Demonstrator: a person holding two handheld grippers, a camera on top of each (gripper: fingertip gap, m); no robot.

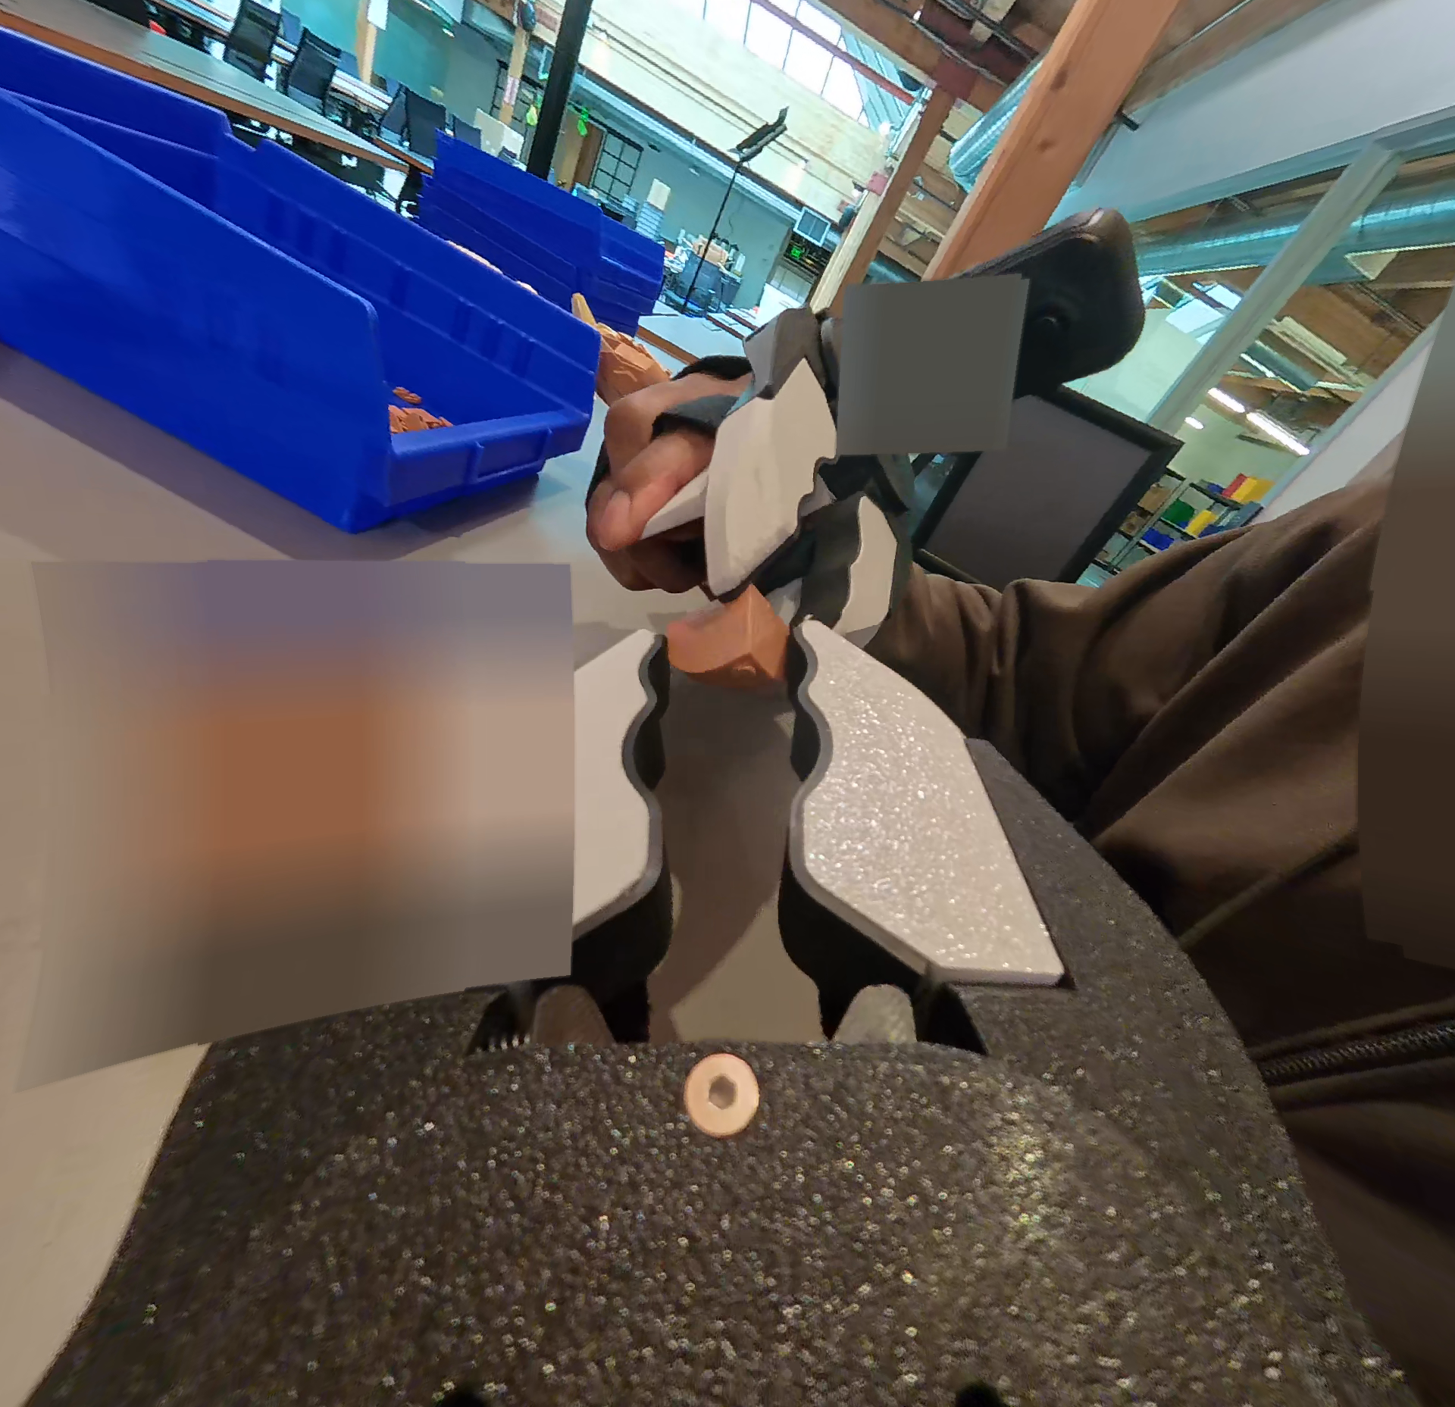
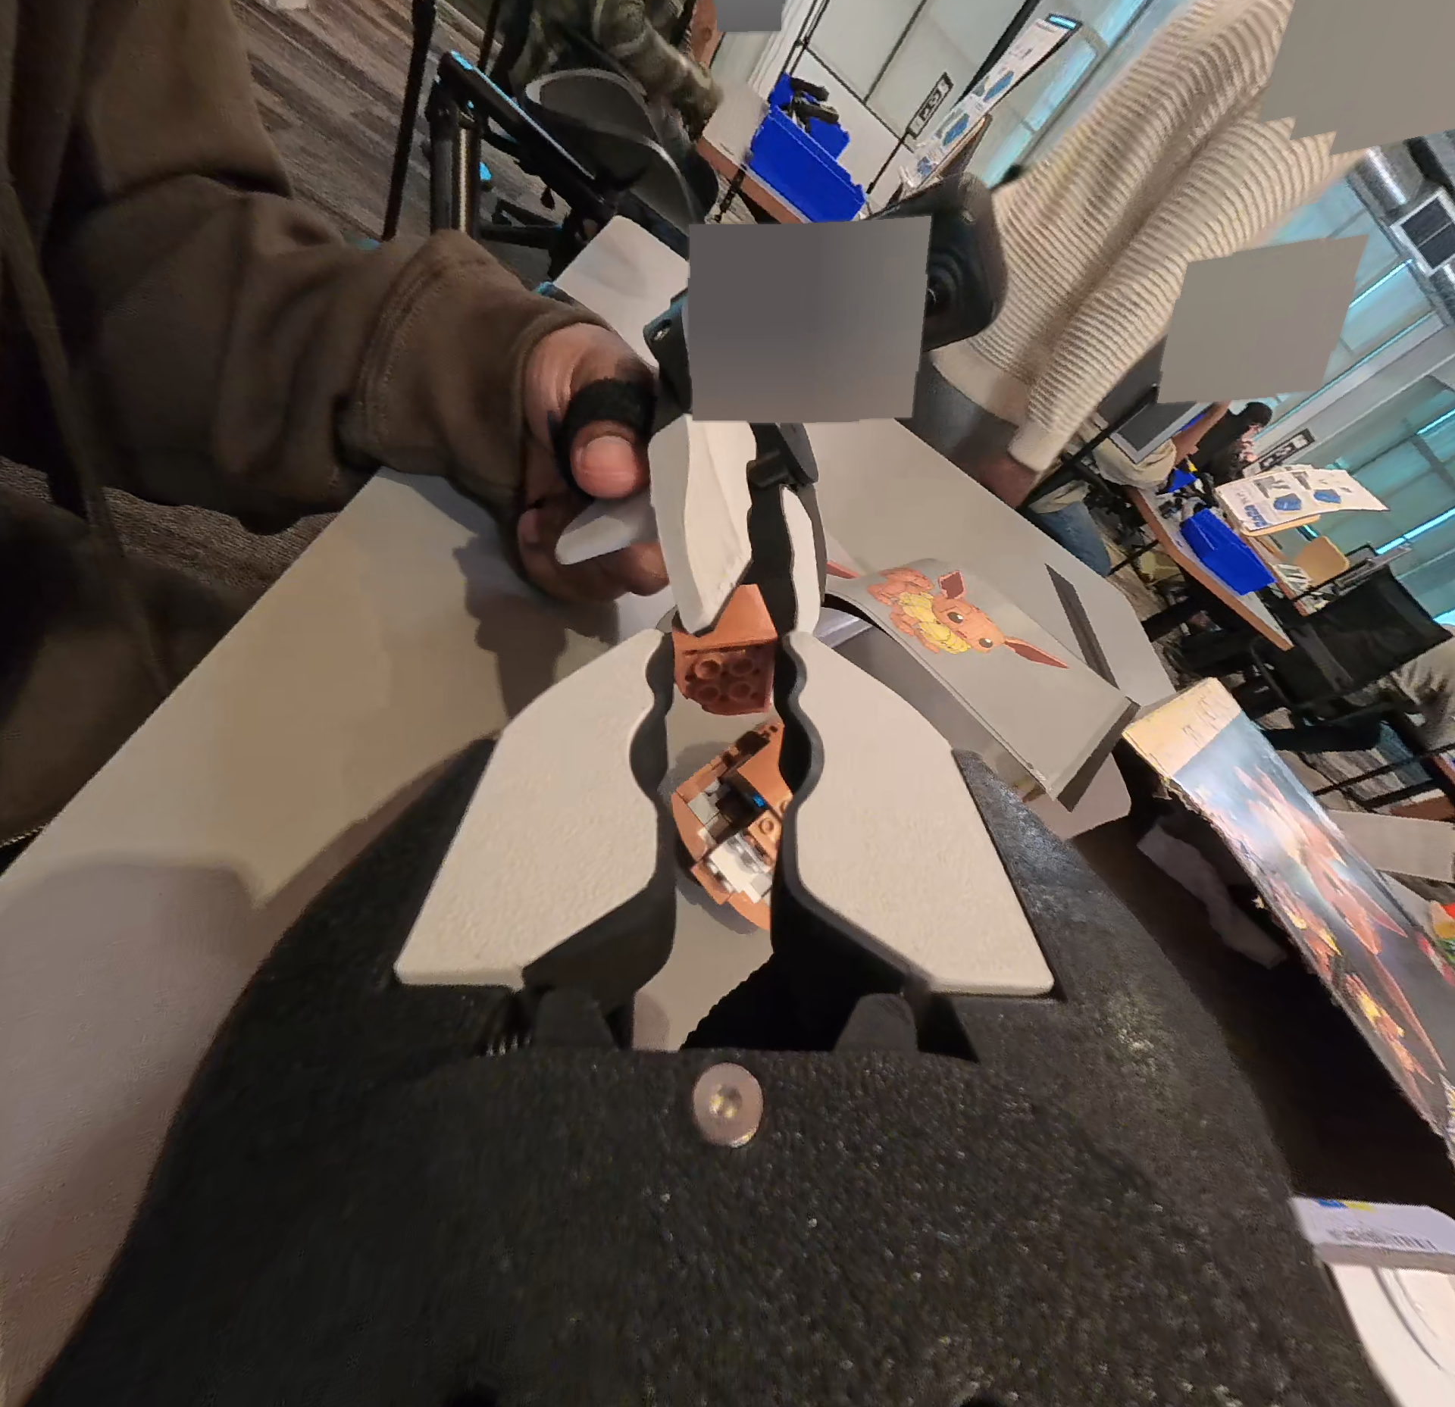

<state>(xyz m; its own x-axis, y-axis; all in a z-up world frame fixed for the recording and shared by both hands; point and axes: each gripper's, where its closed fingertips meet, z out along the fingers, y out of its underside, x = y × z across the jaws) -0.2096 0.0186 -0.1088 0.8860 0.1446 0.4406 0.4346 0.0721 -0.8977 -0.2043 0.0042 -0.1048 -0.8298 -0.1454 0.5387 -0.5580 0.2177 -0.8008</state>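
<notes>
Fingers (image 2: 799, 661) of both grippers were closed on one brown brick (image 2: 724, 665) from opposite ends; small, rigid and light, it was probably best pinched across its flat sides.

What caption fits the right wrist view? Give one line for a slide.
Both grippers pinch one brown brick above a part-built brown model on the grey table.

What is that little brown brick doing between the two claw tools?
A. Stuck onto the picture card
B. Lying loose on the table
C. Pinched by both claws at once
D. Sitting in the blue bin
C: the brown brick is pinched by the right gripper and the left gripper together, above the table.
</notes>
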